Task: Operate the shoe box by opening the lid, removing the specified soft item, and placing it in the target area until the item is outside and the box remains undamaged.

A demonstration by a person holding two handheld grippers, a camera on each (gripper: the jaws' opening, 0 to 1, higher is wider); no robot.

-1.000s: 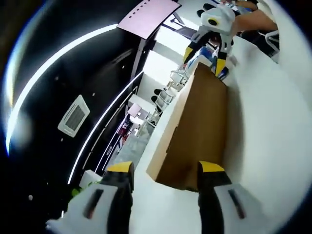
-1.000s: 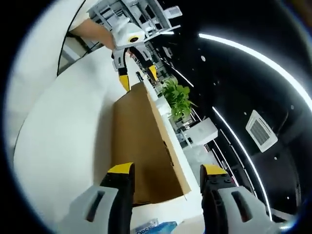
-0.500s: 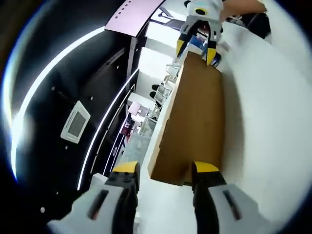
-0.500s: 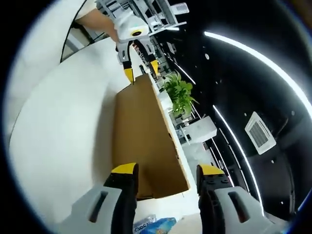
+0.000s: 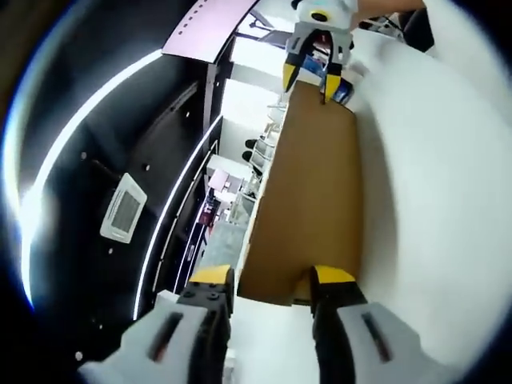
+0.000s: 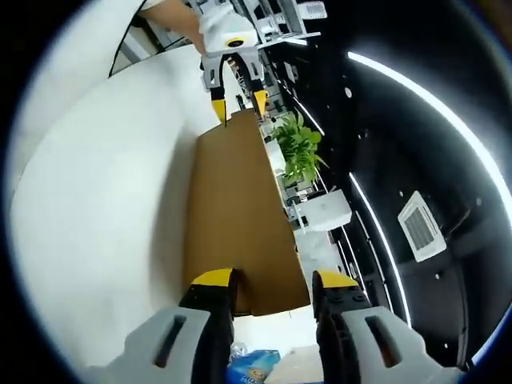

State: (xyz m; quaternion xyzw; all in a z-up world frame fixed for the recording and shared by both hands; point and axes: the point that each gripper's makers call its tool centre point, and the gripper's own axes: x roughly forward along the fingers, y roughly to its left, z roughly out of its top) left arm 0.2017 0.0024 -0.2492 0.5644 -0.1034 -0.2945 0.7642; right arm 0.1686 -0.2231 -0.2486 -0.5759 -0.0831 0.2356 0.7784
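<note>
As its two jaws stand apart at the near short end of the brown shoe box [image 5: 308,192], the left tool [image 5: 272,282] has the box running straight ahead across the white table [image 5: 424,200]. At the far end the right tool [image 5: 312,74] faces back. In the right gripper view that tool [image 6: 274,282], also parted, straddles its end of the closed box, and a potted plant [image 6: 298,148] stands beyond.
</note>
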